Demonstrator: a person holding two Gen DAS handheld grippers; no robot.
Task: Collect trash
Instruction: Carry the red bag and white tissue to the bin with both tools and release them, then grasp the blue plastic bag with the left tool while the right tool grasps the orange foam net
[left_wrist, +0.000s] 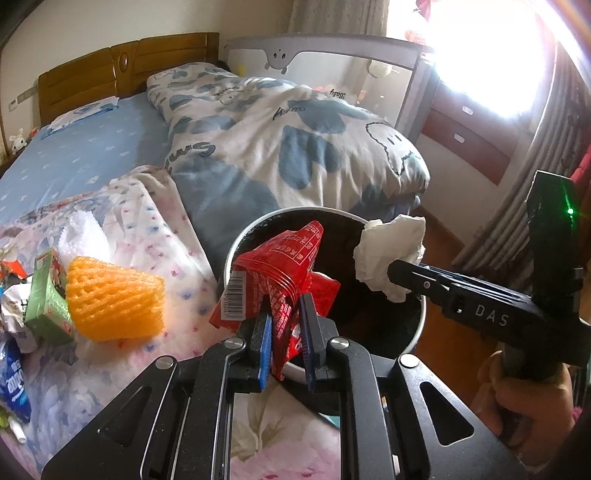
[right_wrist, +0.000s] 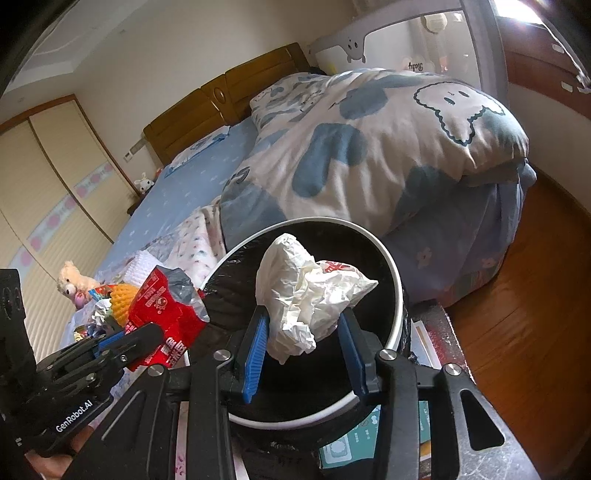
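Left gripper (left_wrist: 286, 314): clenched on a red snack wrapper (left_wrist: 284, 258), held over the near rim of the bin (left_wrist: 236, 243).
Right gripper (right_wrist: 304, 336): grasping a crumpled white tissue (right_wrist: 306, 291) above the bin's black-lined mouth.
Bin: white-rimmed, standing beside the bed (left_wrist: 81, 155).
Bed: an orange foam net (left_wrist: 110, 299) and a green carton (left_wrist: 48, 299) lie side by side, touching, among other litter.

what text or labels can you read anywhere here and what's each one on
"DAS": side of the right gripper
"GenRobot.AI": body of the left gripper
"Baby": crib panel, mirrored
"Sm...": duvet, upside down, partly hidden
Red wrapper: barcode and print, too small to read
Blue packet: lettering blurred
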